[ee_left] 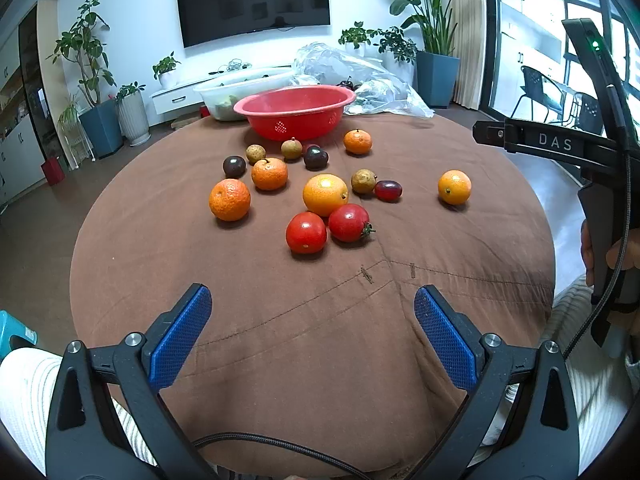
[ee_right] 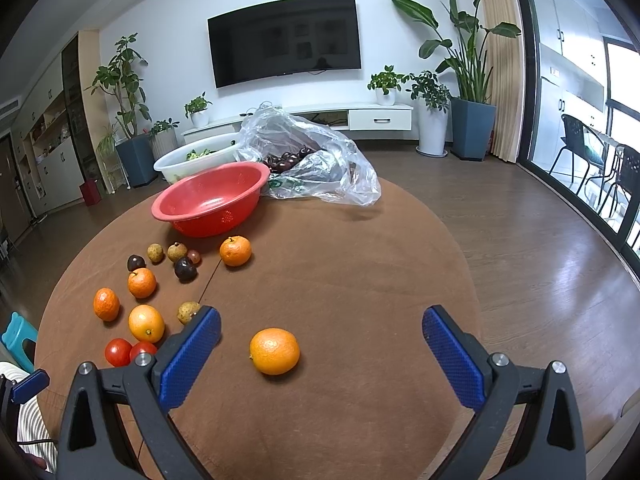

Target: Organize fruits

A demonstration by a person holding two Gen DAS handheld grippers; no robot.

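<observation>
Several fruits lie loose on the brown cloth table (ee_left: 280, 340): oranges, two red tomatoes (ee_left: 306, 233), small brown longans, dark passion fruits and a red grape (ee_left: 387, 190). A red colander bowl (ee_left: 295, 110) stands empty at the far side; it also shows in the right wrist view (ee_right: 210, 198). My left gripper (ee_left: 313, 312) is open and empty above the near table edge. My right gripper (ee_right: 321, 334) is open and empty, with a lone orange (ee_right: 275, 351) lying just ahead between its fingers. That orange also shows in the left wrist view (ee_left: 454, 187).
A white tub (ee_right: 192, 156) with greens and a clear plastic bag (ee_right: 316, 160) holding dark fruits sit behind the red bowl. The right gripper's body (ee_left: 560, 144) shows at the right in the left wrist view. A teal stool (ee_right: 18, 340) stands left of the table.
</observation>
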